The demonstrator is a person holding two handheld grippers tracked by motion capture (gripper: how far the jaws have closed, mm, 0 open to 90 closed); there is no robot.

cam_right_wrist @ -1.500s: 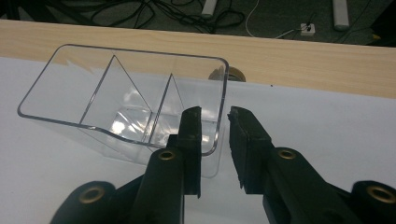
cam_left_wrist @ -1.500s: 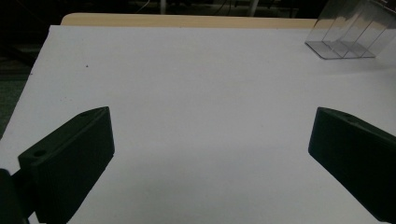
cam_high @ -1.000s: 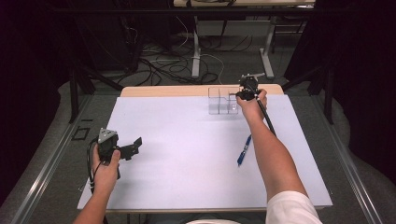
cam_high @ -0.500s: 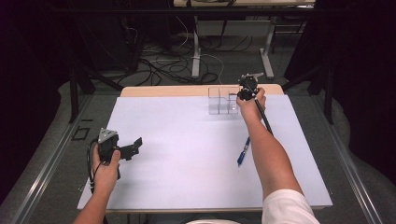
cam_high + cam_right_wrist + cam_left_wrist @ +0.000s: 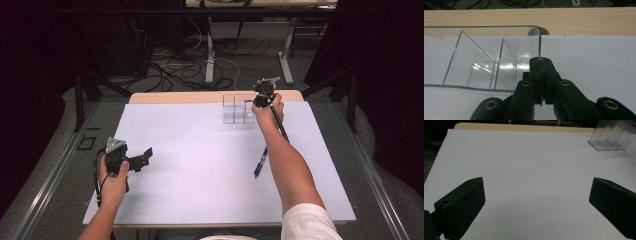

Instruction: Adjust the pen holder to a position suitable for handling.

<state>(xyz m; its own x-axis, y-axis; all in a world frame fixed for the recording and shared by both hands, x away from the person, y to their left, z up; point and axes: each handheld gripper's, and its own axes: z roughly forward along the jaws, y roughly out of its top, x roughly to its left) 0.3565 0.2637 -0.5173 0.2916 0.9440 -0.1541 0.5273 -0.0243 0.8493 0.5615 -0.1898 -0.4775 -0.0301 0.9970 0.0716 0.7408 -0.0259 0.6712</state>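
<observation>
Right jaws pinched on the end wall of the clear organizer; left gripper idle and wide.

My right gripper (image 5: 540, 62) is clamped on the right-hand end wall of the clear three-compartment organizer (image 5: 486, 57), which sits at the far edge of the white mat (image 5: 200, 165), just short of the wooden table edge (image 5: 574, 22). Its long axis runs across the table, leftward from my jaws, so any drag or lift pivots from that one wall. The blue pen (image 5: 259, 163) lies on the mat nearer me, beside my right forearm. My left gripper (image 5: 145, 156) hovers over the near left of the mat with jaws spread wide and empty, well apart from both. Against the earlier frames, the right jaws have just been closing onto the wall; neither hand has shifted, and the organizer has not moved.
</observation>
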